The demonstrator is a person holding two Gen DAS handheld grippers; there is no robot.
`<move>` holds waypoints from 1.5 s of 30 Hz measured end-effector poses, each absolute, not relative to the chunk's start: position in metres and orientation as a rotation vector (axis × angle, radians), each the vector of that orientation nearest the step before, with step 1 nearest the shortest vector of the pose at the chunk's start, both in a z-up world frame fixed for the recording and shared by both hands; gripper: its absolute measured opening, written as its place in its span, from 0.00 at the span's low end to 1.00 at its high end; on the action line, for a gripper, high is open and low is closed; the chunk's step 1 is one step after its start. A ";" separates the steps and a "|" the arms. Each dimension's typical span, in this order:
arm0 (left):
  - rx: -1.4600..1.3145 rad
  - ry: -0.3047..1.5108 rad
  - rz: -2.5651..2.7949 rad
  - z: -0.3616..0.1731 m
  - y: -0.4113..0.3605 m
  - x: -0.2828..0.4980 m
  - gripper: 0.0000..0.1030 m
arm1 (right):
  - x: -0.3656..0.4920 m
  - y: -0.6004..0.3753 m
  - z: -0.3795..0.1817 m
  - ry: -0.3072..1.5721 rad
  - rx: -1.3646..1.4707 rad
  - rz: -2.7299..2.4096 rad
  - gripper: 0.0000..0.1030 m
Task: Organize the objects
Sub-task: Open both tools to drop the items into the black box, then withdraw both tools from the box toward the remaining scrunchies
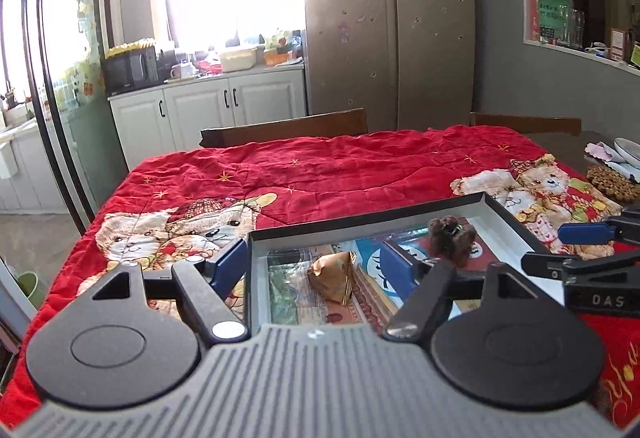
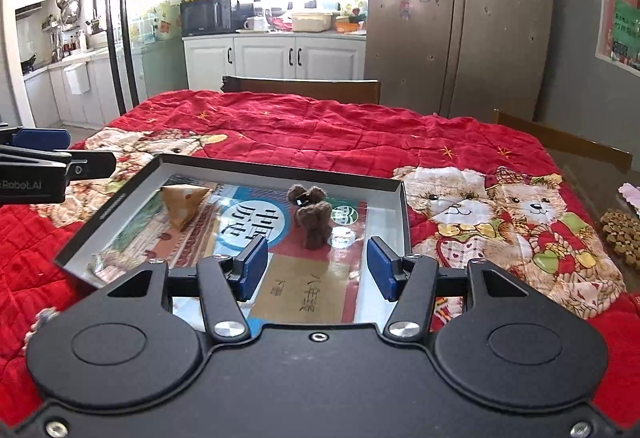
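Meanwhile, both grippers hovered at the near edge of a shallow dark-rimmed tray (image 2: 402,198) lying on the red teddy-bear quilt (image 2: 320,130). The left gripper (image 1: 310,264) had its blue pads spread wide and held nothing; between them, farther into the tray, lay a tan pyramid-shaped packet (image 1: 334,276). The right gripper (image 2: 312,268) was likewise spread apart and empty, with a small brown plush toy (image 2: 312,216) standing upright on the tray's printed liner just beyond its fingertips. Packet and toy sat well apart inside the tray.
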State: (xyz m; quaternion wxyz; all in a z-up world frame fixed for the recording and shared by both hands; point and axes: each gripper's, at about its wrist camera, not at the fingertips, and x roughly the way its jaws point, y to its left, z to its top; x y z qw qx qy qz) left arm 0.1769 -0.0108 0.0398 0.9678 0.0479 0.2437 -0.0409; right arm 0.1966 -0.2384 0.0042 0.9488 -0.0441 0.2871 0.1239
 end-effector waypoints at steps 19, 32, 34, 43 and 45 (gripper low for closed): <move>0.150 0.495 -0.082 0.029 0.019 0.102 0.85 | 0.107 -0.267 0.005 0.541 -0.103 0.236 0.77; 0.168 0.521 -0.117 0.011 0.027 0.072 0.86 | 0.073 -0.283 -0.011 0.525 -0.095 0.231 0.73; 0.158 0.536 -0.118 0.004 0.031 0.070 0.86 | 0.071 -0.285 -0.016 0.525 -0.099 0.227 0.71; 0.111 0.581 -0.131 -0.020 0.044 0.065 0.86 | 0.075 -0.293 -0.039 0.580 -0.064 0.206 0.56; 0.105 0.585 -0.137 -0.023 0.045 0.064 0.86 | 0.076 -0.294 -0.043 0.587 -0.055 0.207 0.55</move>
